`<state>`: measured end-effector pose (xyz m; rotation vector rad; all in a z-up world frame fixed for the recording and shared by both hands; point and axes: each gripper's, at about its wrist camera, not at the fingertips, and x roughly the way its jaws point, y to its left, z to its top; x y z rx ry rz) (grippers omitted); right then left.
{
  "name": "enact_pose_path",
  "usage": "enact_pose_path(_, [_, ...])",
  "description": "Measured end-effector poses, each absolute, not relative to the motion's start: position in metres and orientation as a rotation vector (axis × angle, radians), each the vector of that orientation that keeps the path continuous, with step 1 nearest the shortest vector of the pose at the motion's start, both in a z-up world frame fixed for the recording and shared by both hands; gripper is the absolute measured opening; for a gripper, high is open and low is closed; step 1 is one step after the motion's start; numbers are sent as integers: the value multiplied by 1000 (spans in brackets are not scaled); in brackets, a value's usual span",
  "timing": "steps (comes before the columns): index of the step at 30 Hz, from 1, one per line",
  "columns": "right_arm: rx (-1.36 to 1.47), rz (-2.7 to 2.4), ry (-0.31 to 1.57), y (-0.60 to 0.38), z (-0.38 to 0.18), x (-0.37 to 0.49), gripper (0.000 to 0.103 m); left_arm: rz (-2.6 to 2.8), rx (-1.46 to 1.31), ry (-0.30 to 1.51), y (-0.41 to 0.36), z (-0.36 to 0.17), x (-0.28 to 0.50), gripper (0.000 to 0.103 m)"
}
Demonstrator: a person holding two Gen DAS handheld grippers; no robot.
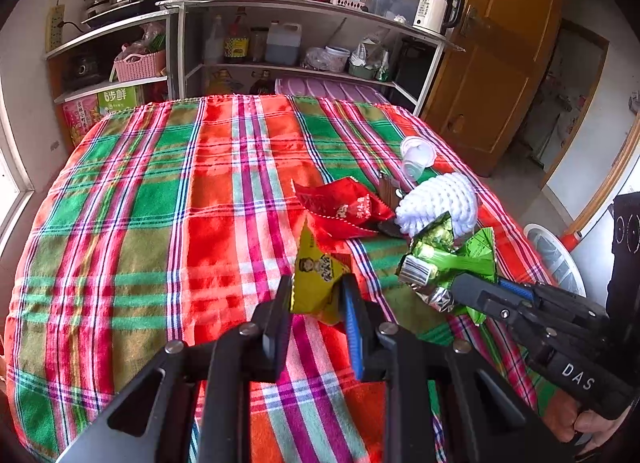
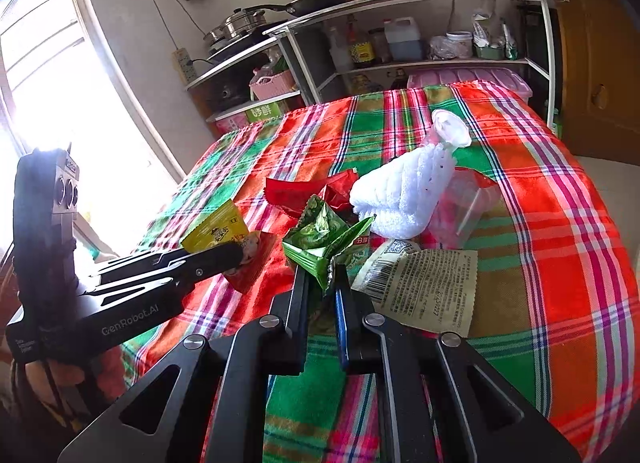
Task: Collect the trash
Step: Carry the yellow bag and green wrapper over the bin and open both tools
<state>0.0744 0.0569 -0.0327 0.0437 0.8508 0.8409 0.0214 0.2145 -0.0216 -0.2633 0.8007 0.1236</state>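
Left tool [image 1: 316, 295] is clamping the yellow wrapper [image 1: 316, 275], right tool [image 2: 322, 283] is pinching the green wrapper [image 2: 324, 239]; both are looking light, crinkly, slippery, best gripped at the crumpled edges

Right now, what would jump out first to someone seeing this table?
The loud red-and-green plaid tablecloth fills both views. Near its right side lies a trash heap around a white foam net, and each gripper holds a wrapper: the left gripper a yellow packet, the right gripper a green wrapper.
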Motion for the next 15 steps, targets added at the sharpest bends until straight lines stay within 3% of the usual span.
enact_pose_path(15, [84,708,748,-21,-3,53,11,15,-188,767,148,3,23,25])
